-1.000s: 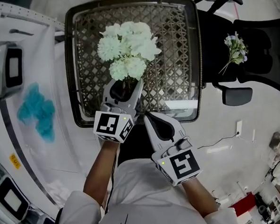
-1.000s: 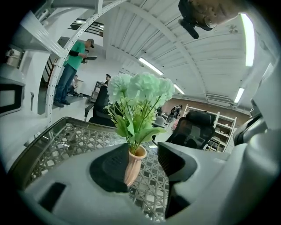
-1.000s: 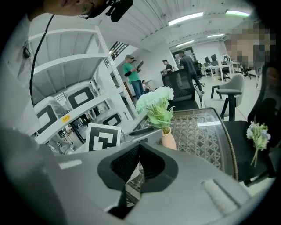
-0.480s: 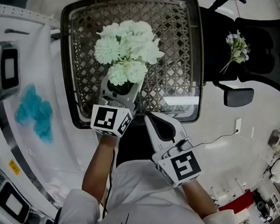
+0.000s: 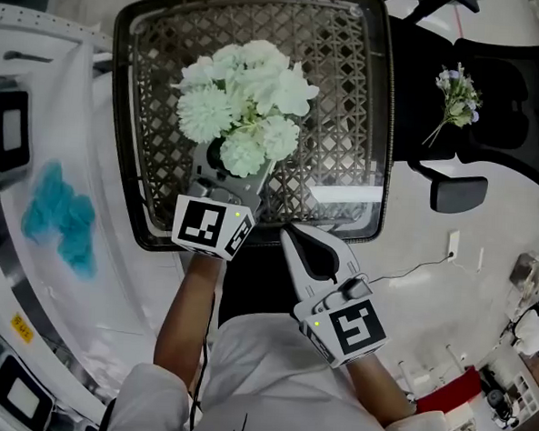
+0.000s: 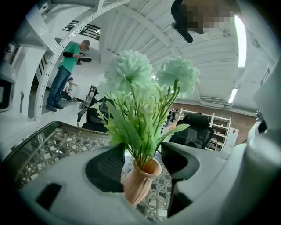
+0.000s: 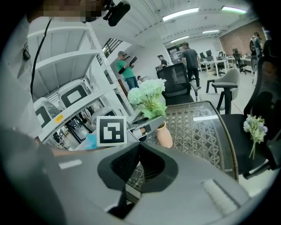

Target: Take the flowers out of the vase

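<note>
Pale green-white flowers (image 5: 245, 95) stand in a peach-coloured vase (image 6: 139, 183) on the wicker-and-glass table (image 5: 384, 126). My left gripper (image 5: 231, 171) reaches in from the near edge with the vase between its fingers. Its jaws have just been opening and now stand wide, with a gap beside the right pad (image 6: 181, 160). In the left gripper view the stems and leaves (image 6: 142, 132) rise just above the left gripper (image 6: 142, 151). My right gripper (image 5: 291, 230) hovers at the table's near edge, shut on nothing. Its view shows the right gripper (image 7: 139, 147), the vase (image 7: 164, 136) and the flowers (image 7: 149, 94).
A small purple-white sprig (image 5: 454, 94) lies on a black office chair (image 5: 494, 114) at the right. Blue flowers (image 5: 60, 215) lie on the white shelf unit at the left. People stand far back in the room (image 6: 63, 72).
The left gripper's jaws have spread wider round the vase, and the bouquet has shifted slightly left and nearer. The right gripper has stayed in place.
</note>
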`<state>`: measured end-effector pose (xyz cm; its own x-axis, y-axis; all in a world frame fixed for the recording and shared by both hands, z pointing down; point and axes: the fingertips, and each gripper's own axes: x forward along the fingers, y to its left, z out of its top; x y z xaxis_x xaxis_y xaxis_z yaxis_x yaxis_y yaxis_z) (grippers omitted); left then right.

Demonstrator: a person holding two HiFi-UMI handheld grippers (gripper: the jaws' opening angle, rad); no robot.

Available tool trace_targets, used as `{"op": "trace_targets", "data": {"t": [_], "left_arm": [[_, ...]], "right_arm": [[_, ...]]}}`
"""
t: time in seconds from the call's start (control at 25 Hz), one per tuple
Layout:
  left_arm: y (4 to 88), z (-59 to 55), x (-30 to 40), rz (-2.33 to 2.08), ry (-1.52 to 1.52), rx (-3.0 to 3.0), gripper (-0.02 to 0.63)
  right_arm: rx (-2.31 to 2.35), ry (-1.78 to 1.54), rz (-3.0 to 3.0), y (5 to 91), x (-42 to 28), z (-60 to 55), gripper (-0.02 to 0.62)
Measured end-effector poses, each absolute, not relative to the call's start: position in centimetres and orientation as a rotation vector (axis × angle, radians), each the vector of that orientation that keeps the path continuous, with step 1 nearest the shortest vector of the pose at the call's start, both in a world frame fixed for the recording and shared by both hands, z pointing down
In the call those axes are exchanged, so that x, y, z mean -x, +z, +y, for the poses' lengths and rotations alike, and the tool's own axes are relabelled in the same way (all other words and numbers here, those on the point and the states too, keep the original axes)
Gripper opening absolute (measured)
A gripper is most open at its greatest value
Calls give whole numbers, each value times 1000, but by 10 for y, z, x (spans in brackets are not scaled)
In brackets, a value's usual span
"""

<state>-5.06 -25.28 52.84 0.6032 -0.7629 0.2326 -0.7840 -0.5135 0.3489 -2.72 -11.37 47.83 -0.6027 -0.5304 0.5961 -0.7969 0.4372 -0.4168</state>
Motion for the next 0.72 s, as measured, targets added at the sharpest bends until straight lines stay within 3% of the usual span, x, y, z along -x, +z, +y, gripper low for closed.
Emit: {"op": "trace_targets", "data": {"t": [0.72], "left_arm": [[533, -267, 36, -1148, 26, -2457, 250]], "right_arm": [[-1156, 1003, -2269, 494, 23, -117, 6]]}}
